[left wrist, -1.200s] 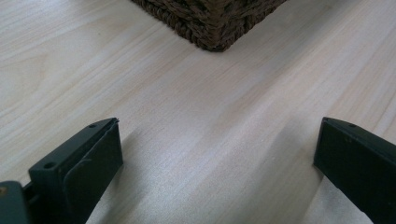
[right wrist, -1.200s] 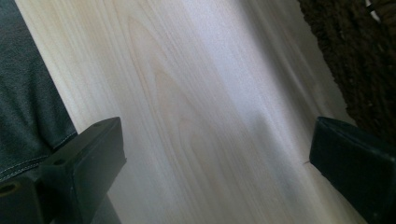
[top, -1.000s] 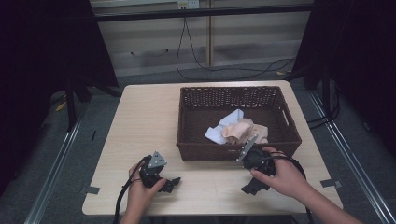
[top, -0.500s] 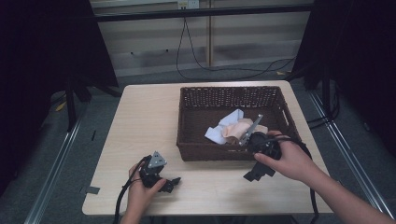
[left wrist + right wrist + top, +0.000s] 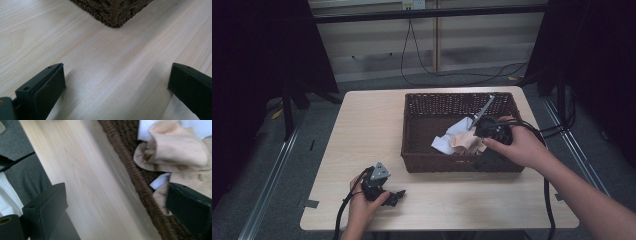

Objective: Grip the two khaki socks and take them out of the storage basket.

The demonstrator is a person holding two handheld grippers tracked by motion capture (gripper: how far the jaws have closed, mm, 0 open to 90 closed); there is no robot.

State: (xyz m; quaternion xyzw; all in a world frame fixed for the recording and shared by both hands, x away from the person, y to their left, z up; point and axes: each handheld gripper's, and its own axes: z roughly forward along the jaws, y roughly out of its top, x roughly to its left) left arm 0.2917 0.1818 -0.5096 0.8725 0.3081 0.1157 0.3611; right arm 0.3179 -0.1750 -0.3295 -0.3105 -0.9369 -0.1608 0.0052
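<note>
The table [image 5: 362,130] is a pale wood-grain board with rounded corners and a smooth, matt top. On its right half stands a rectangular basket [image 5: 412,125] of dark brown woven wicker, its walls rough and ribbed, its rim a thick braided cord. Inside the basket lies a loose heap of cloth: a beige cloth [image 5: 464,142], soft and rumpled into rounded folds, resting on and beside a white cloth [image 5: 443,143] with a fine, flat weave.

The right gripper [image 5: 484,157], black plastic with a grey three-cornered plate, is held over the basket's near right rim. In the right gripper view its jaws stand wide apart and hold nothing; one jaw hangs over the bare table outside the basket, the other over the beige cloth [image 5: 175,147] inside, with the wicker wall [image 5: 132,172] between them. The cloth heap lies just beside and to the left of this gripper, near the basket's front wall.

The left gripper [image 5: 394,196] rests low at the table's near edge, well apart from the basket. In the left gripper view its jaws are spread wide with bare table [image 5: 110,75] between them and a basket corner [image 5: 113,15] ahead.
</note>
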